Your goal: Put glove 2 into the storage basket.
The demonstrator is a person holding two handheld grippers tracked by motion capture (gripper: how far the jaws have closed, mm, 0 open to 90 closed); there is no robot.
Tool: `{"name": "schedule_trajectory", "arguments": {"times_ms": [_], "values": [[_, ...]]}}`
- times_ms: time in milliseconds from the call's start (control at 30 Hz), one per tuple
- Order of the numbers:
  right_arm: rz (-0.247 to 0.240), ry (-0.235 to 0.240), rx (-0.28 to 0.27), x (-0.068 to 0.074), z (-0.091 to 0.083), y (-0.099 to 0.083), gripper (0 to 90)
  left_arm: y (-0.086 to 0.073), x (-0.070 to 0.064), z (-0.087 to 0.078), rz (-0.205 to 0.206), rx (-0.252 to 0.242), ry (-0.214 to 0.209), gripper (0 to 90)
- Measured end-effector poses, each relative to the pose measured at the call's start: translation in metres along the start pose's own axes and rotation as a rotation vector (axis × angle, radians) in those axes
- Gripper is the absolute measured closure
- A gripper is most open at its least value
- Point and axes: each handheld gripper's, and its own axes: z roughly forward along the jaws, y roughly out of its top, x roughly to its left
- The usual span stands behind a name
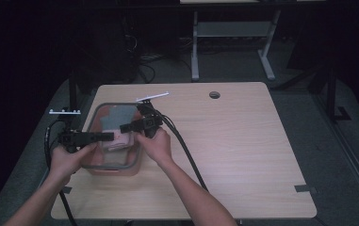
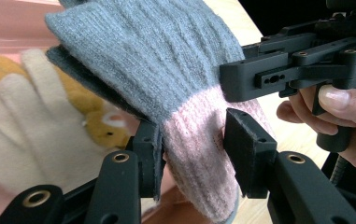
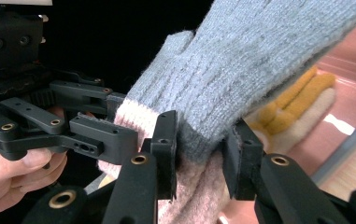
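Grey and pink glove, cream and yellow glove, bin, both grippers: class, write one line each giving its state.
Grey and pink glove: lifted, pinched at its pink cuff.
Cream and yellow glove: lying flat in the bin.
Bin: upright on the table, open-topped.
Left gripper: jaws around the pink cuff.
Right gripper: jaws around the cuff.

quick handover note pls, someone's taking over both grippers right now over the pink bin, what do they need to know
Left gripper: jaws around the pink cuff of the grey glove, not clearly clamped.
Right gripper: jaws pinching the same glove near where grey meets pink.
The glove hangs between both grippers above the pink bin, at the table's left side.
A cream and yellow glove lies inside the bin.
Done: grey glove held by both grippers.
Left: probably lowering it into the bin or lifting it out; direction unclear.
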Motion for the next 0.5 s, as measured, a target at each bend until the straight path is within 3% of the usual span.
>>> {"name": "schedule_trajectory", "arguments": {"times_ms": [500], "values": [[0.015, -0.006, 0.01, -0.003, 0.028, -0.002, 68.3, -0.002, 0.022, -0.002, -0.011, 0.041, 0.035, 58.0]]}}
